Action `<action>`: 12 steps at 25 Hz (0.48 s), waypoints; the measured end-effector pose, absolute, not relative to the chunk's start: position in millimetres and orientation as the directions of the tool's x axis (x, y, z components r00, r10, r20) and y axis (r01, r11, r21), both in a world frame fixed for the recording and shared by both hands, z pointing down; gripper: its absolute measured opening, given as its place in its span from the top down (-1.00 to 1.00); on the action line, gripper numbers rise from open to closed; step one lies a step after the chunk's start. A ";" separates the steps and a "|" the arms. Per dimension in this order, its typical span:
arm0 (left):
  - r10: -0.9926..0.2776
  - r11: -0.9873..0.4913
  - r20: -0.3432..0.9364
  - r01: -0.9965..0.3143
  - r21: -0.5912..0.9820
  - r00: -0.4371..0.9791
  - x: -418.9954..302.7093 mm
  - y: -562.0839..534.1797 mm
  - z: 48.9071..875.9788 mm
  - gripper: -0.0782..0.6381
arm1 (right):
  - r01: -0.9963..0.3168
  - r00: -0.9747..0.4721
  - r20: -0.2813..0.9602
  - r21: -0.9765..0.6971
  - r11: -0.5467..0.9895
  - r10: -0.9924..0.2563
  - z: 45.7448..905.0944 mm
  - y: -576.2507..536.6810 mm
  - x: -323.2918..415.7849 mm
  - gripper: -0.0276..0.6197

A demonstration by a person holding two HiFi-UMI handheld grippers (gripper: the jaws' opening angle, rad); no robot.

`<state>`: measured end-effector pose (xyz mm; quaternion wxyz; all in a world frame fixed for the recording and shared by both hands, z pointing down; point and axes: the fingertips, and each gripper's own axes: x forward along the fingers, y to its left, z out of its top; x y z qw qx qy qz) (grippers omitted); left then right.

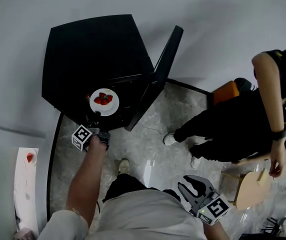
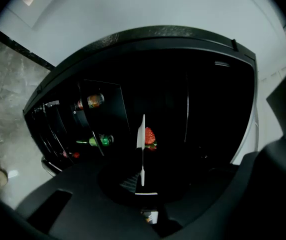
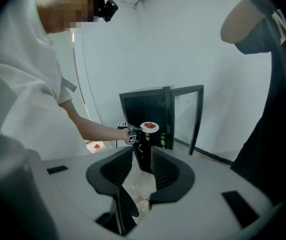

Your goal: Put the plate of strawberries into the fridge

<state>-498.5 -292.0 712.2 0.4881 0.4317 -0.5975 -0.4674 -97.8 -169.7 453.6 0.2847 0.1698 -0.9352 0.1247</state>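
Observation:
A white plate [image 1: 104, 103] with strawberries [image 1: 103, 99] hangs in front of the open black fridge [image 1: 93, 54]. My left gripper [image 1: 96, 119] is shut on the plate's near rim. In the left gripper view the plate [image 2: 142, 134] shows edge-on between the jaws [image 2: 142, 176], with one strawberry [image 2: 149, 135] beside it and the dark fridge interior behind. My right gripper [image 1: 193, 188] hangs open and holds nothing, low at my right side. The right gripper view looks past its open jaws [image 3: 142, 159] at the plate [image 3: 149, 127] and the fridge [image 3: 144, 106].
The fridge door [image 1: 159, 76] stands open to the right, with bottles [image 2: 95, 101] in its racks. A person in black [image 1: 243, 119] stands at the right near a wooden stool [image 1: 252, 184]. A white counter [image 1: 25, 184] with a strawberry [image 1: 29, 157] is at the left.

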 end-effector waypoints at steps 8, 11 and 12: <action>-0.958 0.247 0.237 -0.042 0.968 -0.163 -526.3 -332.0 746.4 0.73 | -0.449 -0.740 0.610 -0.135 0.883 -0.283 457.3 -189.1 -105.9 0.56; -0.950 0.278 0.268 -0.044 0.960 -0.162 -529.3 -339.9 757.0 0.73 | -0.458 -0.733 0.617 -0.136 0.878 -0.287 457.9 -190.4 -108.5 0.56; -0.945 0.290 0.278 -0.050 0.956 -0.170 -533.5 -341.8 758.9 0.73 | -0.460 -0.733 0.616 -0.137 0.877 -0.288 458.7 -192.6 -109.7 0.56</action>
